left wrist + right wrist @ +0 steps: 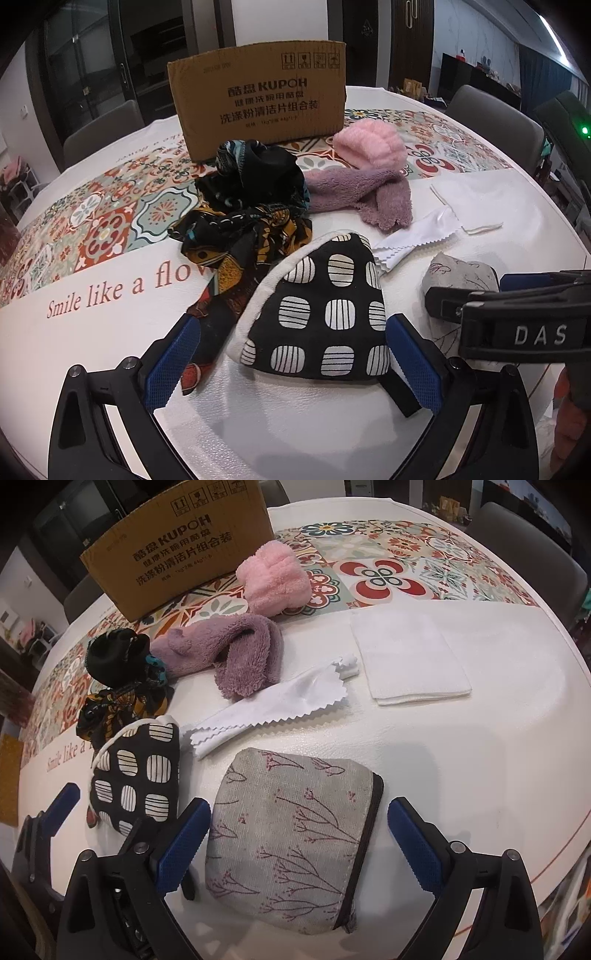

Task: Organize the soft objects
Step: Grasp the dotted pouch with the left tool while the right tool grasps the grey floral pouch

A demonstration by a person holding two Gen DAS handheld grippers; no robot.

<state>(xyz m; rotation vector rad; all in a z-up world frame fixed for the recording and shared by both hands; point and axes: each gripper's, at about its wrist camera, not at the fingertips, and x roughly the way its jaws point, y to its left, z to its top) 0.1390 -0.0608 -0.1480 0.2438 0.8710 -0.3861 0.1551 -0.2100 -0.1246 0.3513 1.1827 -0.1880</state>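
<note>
Grey floral pouch (291, 838) sits low center in the right wrist view, between the right gripper (297, 830)'s wide-open jaws. Black-and-white patterned pouch (321, 310) sits low center between the left gripper (293, 350)'s spread jaws. Dark scarf (243, 206), purple towel (362, 192), cardboard box (258, 99) higher up.

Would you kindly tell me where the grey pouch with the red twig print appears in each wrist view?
Left wrist view: the grey pouch sits at the right edge, partly hidden behind the right gripper.
Right wrist view: the grey pouch fills the lower centre, between the right gripper's open fingers.
Shared landmark: the black spotted pouch lies just left of it.
</note>
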